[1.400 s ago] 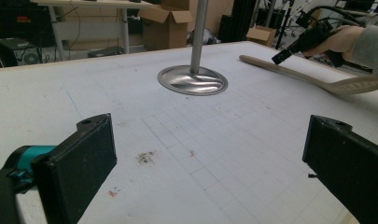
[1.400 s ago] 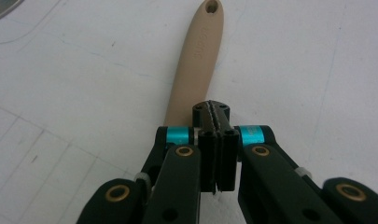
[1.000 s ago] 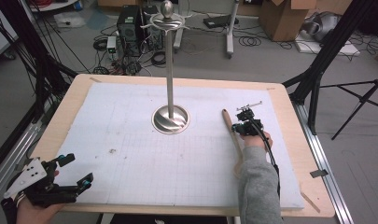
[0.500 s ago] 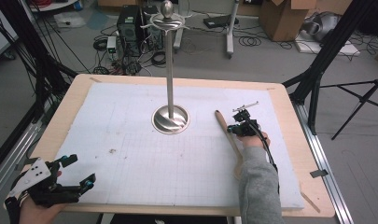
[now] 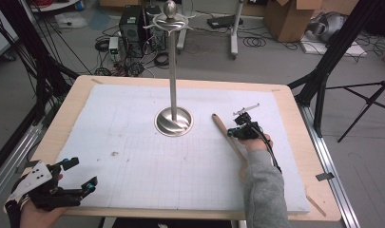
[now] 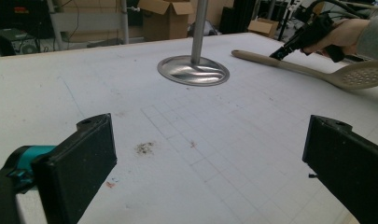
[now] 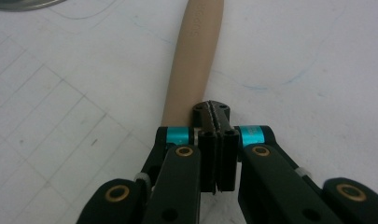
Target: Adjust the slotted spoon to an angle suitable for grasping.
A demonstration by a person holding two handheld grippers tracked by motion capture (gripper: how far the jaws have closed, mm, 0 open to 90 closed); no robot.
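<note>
Spatula (image 5: 226, 137) slid left, pushed by right gripper (image 5: 238, 132), jaws closed empty against handle; left gripper (image 5: 83, 175) open, idle.

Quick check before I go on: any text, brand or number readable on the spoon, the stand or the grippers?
Slotted spoon: a short embossed mark on the handle in the right gripper view, too blurred to read.
Stand: no text seen.
Left gripper and right gripper: no text seen.
Cardboard boxes: no readable print.
</note>
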